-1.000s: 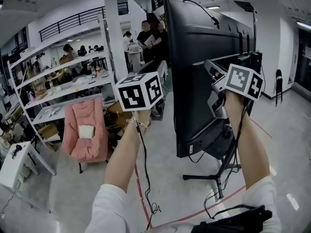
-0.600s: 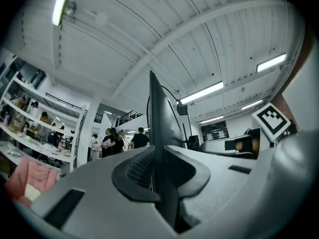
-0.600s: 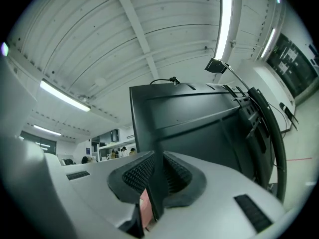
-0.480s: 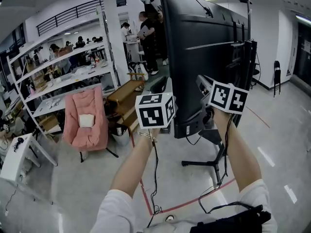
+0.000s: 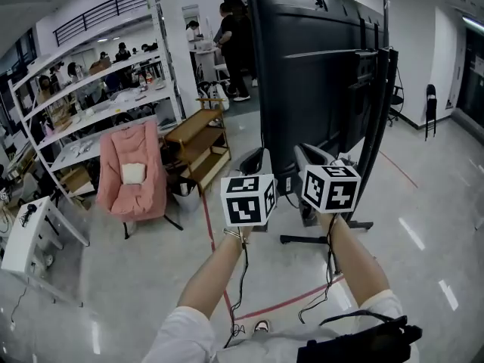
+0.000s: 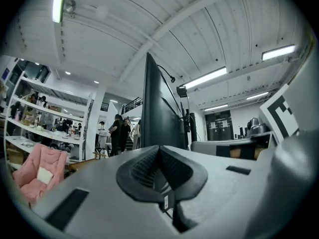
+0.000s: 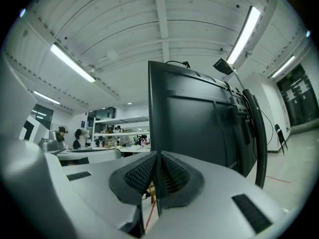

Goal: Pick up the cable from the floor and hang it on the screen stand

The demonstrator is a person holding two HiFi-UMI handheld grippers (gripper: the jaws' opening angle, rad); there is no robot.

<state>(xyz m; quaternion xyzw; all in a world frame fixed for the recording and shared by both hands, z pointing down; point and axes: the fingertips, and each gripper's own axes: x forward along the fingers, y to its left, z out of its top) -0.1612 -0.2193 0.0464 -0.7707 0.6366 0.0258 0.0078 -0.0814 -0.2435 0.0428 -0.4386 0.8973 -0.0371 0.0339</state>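
Left tongs [image 6: 159,148] pressed together; right tongs [image 7: 158,154], just closing, meet empty on ribbed black pads [image 7: 137,176].

- Grey shells on left gripper [image 5: 255,161] and right gripper [image 5: 306,157], with black ribbed pads [image 6: 142,166].
- A white cube [image 5: 248,200] on each, black square markers.
- White short sleeves [image 5: 178,335].
- Thin black leads [image 5: 242,271] under both forearms.

It is bright in here. Long ceiling lights [image 7: 72,62] shine down from ten o'clock and two o'clock in my right gripper view. The shiny floor [image 5: 431,263] has white glare streaks at four o'clock in the head view. The screen [image 5: 318,66] looks very dark. Straight lines bend near the edges. Both gripper views have black corners, and things very close look soft.
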